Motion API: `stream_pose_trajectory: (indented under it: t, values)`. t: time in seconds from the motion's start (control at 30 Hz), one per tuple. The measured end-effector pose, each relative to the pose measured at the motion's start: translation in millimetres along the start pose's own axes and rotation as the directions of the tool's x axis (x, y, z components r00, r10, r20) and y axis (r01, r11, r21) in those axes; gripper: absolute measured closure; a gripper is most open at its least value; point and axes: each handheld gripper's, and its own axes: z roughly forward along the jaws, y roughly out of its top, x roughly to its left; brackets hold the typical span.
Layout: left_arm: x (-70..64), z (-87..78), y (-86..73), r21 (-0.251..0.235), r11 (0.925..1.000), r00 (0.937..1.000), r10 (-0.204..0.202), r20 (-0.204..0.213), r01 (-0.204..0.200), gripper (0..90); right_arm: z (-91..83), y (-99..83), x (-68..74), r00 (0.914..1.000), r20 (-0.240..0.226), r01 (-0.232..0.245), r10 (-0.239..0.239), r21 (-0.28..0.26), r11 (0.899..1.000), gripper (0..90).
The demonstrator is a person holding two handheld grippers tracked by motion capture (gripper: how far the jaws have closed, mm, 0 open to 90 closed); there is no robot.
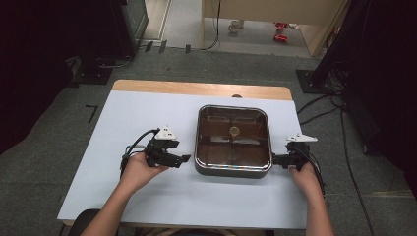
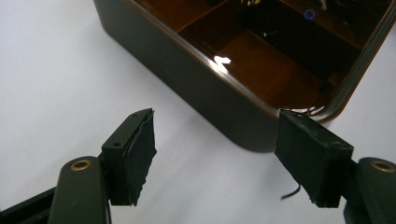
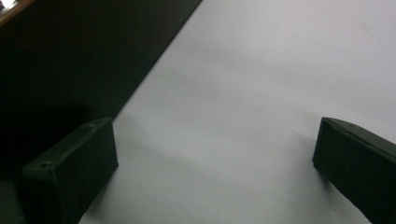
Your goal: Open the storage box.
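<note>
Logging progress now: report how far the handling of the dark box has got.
Done: both grippers flank the square box on the table. In hand: left gripper and right gripper stand open at its sides, gripping nothing. Left: closing on it and moving it.

A square tray (image 1: 233, 168) with rounded corners is seen lying flat on the bench (image 1: 147, 118), right of the bench's middle and nearer its far edge than its near one. Its outer walls are dark and glossy, with a thin lighter line along the rim. The interior is brown and is divided by low partitions into compartments. A small round, pale object (image 1: 234, 130) is seen near the centre of the tray; what it is cannot be told. Highlights are reflected from the glossy inner surfaces. The tray stands level, its sides set roughly square to the bench edges.
</note>
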Motion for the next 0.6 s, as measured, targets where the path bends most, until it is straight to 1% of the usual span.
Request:
stream_pose_trajectory:
  t: [0.07, 0.17, 0.33, 0.37, 0.4, 0.47, 0.5, 0.6]
  values:
    - [-1.2, 2.2, 6.8, -0.001, 1.0000, 0.9998, 0.004, 0.020, -0.004, 27.5, 0.0, 0.0, 0.0, 1.0000, 0.000, 0.001, -0.001, 0.000, 1.000, 0.0]
    - [-3.5, 4.2, 15.5, -0.008, 0.9997, 0.9993, 0.022, 0.029, -0.022, 26.8, -0.1, -0.1, 0.1, 1.0000, 0.001, 0.002, -0.002, -0.001, 1.000, 0.0]
    - [-5.2, 10.6, 31.5, -0.013, 0.9995, 0.9972, 0.031, 0.068, -0.030, 23.9, -0.1, -0.2, 0.2, 1.0000, 0.003, 0.004, -0.004, -0.002, 1.000, 0.0]
    - [-5.2, 12.0, 33.5, -0.015, 0.9994, 0.9966, 0.031, 0.077, -0.030, 23.2, -0.1, -0.2, 0.2, 1.0000, 0.003, 0.004, -0.004, -0.002, 1.000, 0.0]
    - [-5.2, 12.0, 33.5, -0.015, 0.9994, 0.9966, 0.031, 0.077, -0.030, 22.6, -0.1, -0.2, 0.2, 1.0000, 0.003, 0.004, -0.004, -0.002, 1.000, 0.0]
    - [-6.3, 17.5, 41.6, -0.023, 0.9993, 0.9930, 0.033, 0.114, -0.030, 22.6, -0.1, -0.2, 0.3, 1.0000, 0.003, 0.003, -0.003, -0.002, 1.000, 0.0]
    - [-7.6, 19.3, 44.1, -0.023, 0.9989, 0.9917, 0.043, 0.121, -0.041, 23.0, -0.1, -0.2, 0.3, 1.0000, 0.004, 0.004, -0.004, -0.002, 1.000, 0.0]
    - [-12.2, 25.7, 52.6, -0.014, 0.9970, 0.9894, 0.078, 0.123, -0.077, 25.2, -0.1, -0.2, 0.3, 1.0000, 0.004, 0.004, -0.004, -0.002, 1.000, 0.0]
